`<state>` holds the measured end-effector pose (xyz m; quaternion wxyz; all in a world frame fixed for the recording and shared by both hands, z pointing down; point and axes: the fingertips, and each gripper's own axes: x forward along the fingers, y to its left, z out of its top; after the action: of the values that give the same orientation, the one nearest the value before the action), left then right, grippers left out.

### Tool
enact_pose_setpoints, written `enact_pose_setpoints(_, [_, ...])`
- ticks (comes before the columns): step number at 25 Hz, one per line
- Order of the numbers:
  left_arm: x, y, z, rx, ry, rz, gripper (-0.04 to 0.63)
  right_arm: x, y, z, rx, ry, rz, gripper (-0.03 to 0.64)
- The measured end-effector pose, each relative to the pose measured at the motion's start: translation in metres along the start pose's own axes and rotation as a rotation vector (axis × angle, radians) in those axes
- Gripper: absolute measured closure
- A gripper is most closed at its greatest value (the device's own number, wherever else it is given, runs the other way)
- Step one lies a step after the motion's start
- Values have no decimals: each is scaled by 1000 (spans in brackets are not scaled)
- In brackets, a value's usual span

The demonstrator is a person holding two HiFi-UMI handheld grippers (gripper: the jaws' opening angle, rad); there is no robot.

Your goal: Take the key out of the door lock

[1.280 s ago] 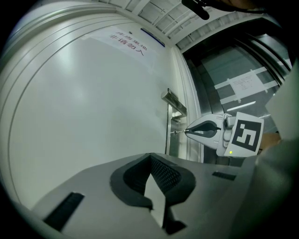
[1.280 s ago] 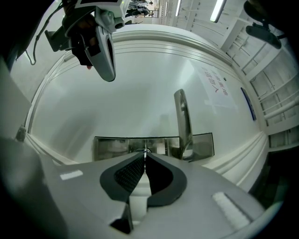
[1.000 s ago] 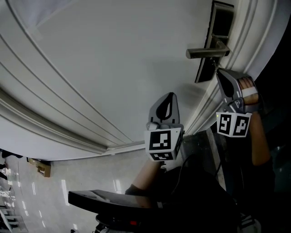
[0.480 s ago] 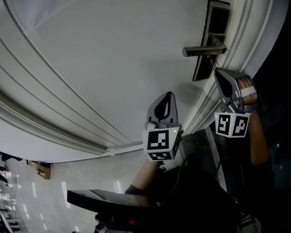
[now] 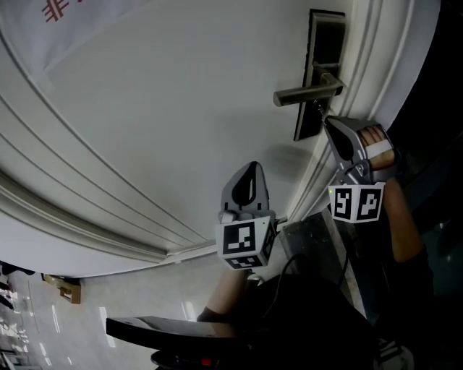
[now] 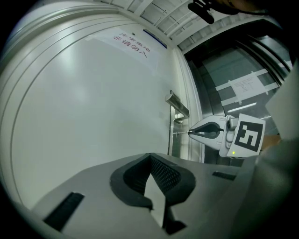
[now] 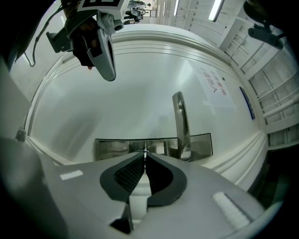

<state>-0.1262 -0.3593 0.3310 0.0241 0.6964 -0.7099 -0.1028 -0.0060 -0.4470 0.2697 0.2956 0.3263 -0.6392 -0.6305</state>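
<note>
Pinching the key (image 7: 145, 151) — a mere sliver — is the right hand-held gripper (image 7: 145, 156); left hand-held gripper (image 6: 150, 155) closed, empty.

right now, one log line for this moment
right gripper: shut on key | key: at lock plate under handle | left gripper: shut, empty

This looks like a corridor in an office or public building, not a home. In the head view a wide white panelled door (image 5: 181, 108) carries a steel lever handle (image 5: 307, 92) on a long lock plate (image 5: 327, 40) at 1 o'clock, and a printed notice (image 5: 61, 9) in red characters at 11 o'clock. A polished pale floor (image 5: 94, 289) shines at 7 o'clock. The left gripper view shows glass panels (image 6: 233, 65) with taped paper (image 6: 243, 86) at 2 o'clock. Strip lights (image 7: 216, 9) run overhead.
</note>
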Motion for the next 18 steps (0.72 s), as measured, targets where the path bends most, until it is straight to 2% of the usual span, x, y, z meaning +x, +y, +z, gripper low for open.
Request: enact_pose_setpoints(18, [4,4,-7,-13,14,25,595,-3,1,-2,0,-12,2,604])
